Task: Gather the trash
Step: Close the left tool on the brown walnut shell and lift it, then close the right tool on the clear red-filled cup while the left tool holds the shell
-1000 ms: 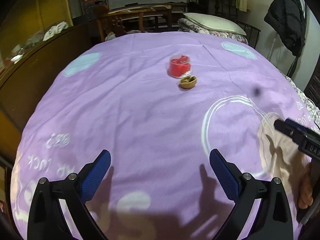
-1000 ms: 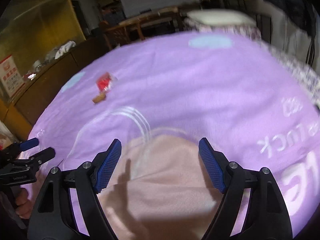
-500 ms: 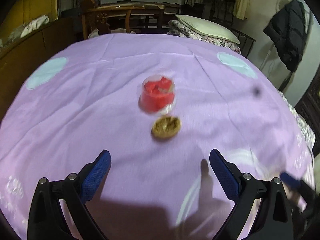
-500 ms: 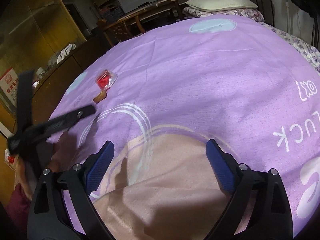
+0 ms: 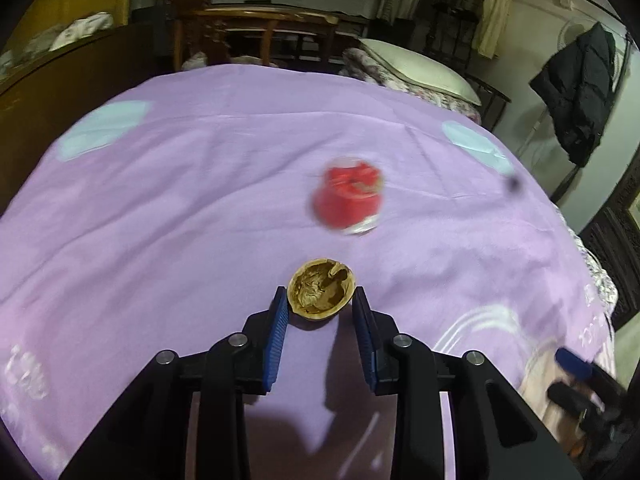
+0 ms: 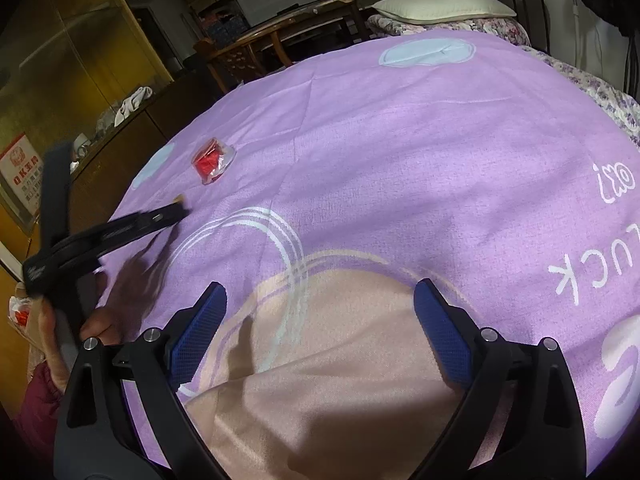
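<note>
A brown half walnut shell (image 5: 322, 292) lies on the purple cloth (image 5: 160, 220). My left gripper (image 5: 320, 295) has the shell between its blue pad tips; the jaws are closing and the pads touch its two sides. Just beyond it sits a red piece of trash in clear plastic (image 5: 348, 200), blurred here. In the right wrist view the red trash (image 6: 212, 160) and the shell (image 6: 179, 199) are far left, with the left gripper (image 6: 176, 214) reaching to the shell. My right gripper (image 6: 320, 300) stands open over a pink patch of the cloth, holding nothing.
A pillow (image 5: 416, 72) and wooden chairs (image 5: 260, 36) stand past the cloth's far edge. A black jacket (image 5: 580, 88) hangs at the right. A dark wooden cabinet (image 6: 100, 92) runs along the left. A hand (image 6: 96, 320) holds the left gripper's handle.
My left gripper has moved forward to the walnut shell and its jaws have gone from wide apart to narrow around it. The right gripper stayed in place and spread a little wider.
</note>
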Motion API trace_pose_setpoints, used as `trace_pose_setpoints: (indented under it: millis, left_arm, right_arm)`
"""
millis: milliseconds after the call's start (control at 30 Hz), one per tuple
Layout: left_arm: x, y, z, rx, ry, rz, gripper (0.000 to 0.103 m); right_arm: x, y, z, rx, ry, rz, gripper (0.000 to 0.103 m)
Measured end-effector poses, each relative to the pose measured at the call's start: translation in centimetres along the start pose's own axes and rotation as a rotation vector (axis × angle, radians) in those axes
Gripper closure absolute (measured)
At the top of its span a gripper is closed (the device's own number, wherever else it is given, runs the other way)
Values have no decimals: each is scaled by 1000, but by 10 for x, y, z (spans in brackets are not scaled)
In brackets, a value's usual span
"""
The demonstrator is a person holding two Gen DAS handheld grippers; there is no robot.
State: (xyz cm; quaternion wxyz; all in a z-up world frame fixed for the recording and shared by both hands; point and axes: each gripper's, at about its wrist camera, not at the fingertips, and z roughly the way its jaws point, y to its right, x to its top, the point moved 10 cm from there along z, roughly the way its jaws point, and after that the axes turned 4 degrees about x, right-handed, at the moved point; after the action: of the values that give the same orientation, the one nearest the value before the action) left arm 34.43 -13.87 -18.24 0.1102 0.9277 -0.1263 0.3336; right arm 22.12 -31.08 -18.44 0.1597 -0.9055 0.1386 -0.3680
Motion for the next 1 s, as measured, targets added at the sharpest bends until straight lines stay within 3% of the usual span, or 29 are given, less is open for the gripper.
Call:
trace_pose_setpoints:
  millis: [233, 400, 533, 700, 933, 967, 1000]
  left_arm:
    - [-31, -74, -40, 177, 46, -29, 71]
    - [-43, -97, -46, 154, 35, -109, 71]
    - [-43, -94, -47, 163, 41, -89, 71]
    - [-44, -94, -45, 137, 39, -97, 71]
    - [-45, -93, -43, 127, 33, -100, 71]
    - [-45, -92, -42, 131, 33, -96, 71]
    - [-45, -92, -42, 137, 32, -91, 71]
  right_arm:
    - [14, -27, 10, 21, 28, -42, 12]
    - [51, -79, 40, 48, 80, -154, 12]
    - [78, -106, 75, 26, 98, -202, 12]
    - [97, -125, 124, -6, 36, -220, 12]
    - [104, -126, 151, -46, -10, -212, 13]
    - [102, -124, 155, -51, -33, -204, 20]
    - [101, -123, 157, -51, -42, -199, 37]
